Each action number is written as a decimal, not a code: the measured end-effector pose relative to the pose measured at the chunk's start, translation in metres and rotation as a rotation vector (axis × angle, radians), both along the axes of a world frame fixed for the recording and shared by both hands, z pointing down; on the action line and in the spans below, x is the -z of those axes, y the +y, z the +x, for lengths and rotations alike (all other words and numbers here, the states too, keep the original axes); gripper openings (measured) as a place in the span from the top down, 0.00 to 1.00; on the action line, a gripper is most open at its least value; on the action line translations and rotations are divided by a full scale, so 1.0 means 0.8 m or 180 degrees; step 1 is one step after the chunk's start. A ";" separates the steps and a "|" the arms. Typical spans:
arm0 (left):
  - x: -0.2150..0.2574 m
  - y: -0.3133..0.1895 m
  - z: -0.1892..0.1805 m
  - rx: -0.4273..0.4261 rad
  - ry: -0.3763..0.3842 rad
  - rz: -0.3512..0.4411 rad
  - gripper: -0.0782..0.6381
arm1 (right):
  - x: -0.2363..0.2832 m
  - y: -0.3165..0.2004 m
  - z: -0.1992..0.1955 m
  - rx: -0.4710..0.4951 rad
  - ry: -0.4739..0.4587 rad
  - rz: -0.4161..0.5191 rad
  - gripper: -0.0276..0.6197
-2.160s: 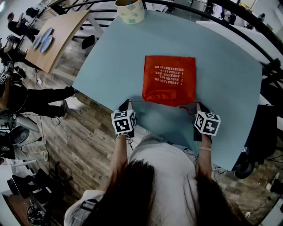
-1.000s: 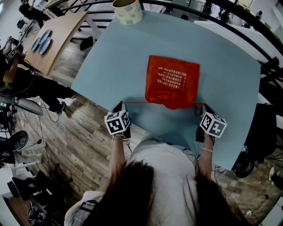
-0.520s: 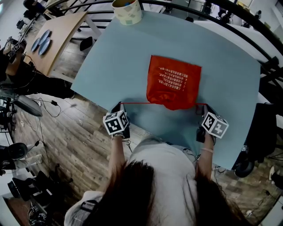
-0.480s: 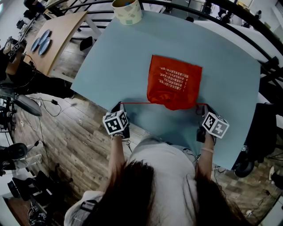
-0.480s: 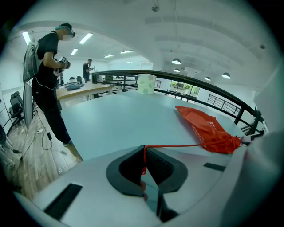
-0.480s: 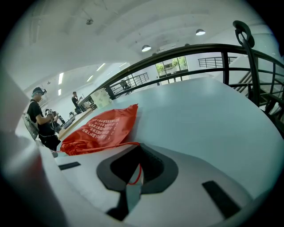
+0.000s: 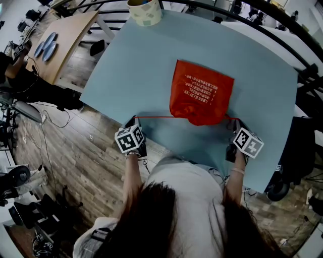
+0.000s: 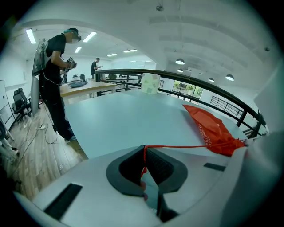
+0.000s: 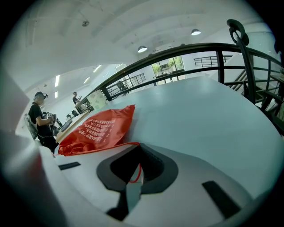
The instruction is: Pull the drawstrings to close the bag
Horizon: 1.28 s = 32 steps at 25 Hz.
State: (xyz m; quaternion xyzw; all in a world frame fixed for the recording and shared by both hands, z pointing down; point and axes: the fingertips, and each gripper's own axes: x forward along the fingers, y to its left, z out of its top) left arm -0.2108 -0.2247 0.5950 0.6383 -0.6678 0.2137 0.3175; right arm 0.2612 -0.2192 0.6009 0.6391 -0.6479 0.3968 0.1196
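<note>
An orange drawstring bag [image 7: 202, 91] with white print lies flat on the pale blue table [image 7: 141, 60], its gathered mouth toward the person. A thin red drawstring [image 7: 156, 117] runs taut from the mouth out to both sides. My left gripper [image 7: 133, 122] is shut on the left end of the drawstring [image 8: 175, 146], at the table's near edge. My right gripper [image 7: 234, 122] is shut on the right end of the drawstring [image 9: 116, 145]. The bag [image 8: 213, 127] shows to the right in the left gripper view, and the bag [image 9: 97, 130] shows to the left in the right gripper view.
A patterned cup [image 7: 146, 11] stands at the table's far edge. A wooden table [image 7: 58, 43] with blue plates stands to the left over wood flooring. A black railing [image 7: 282, 30] curves behind the table. A person [image 8: 55, 84] stands at the left.
Both grippers have moved further apart sideways with the drawstring ends. The string has gone straight and taut, and the bag's mouth has bunched narrower.
</note>
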 end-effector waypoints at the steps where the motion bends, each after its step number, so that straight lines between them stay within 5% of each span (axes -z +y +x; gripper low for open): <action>1: -0.001 0.000 -0.001 0.0011 0.0004 -0.0004 0.87 | -0.001 0.000 0.001 -0.0013 0.0002 -0.0001 0.92; 32: -0.012 0.006 -0.015 0.0102 0.0221 -0.0101 0.87 | 0.000 0.003 0.029 -0.0282 -0.0082 0.0035 0.92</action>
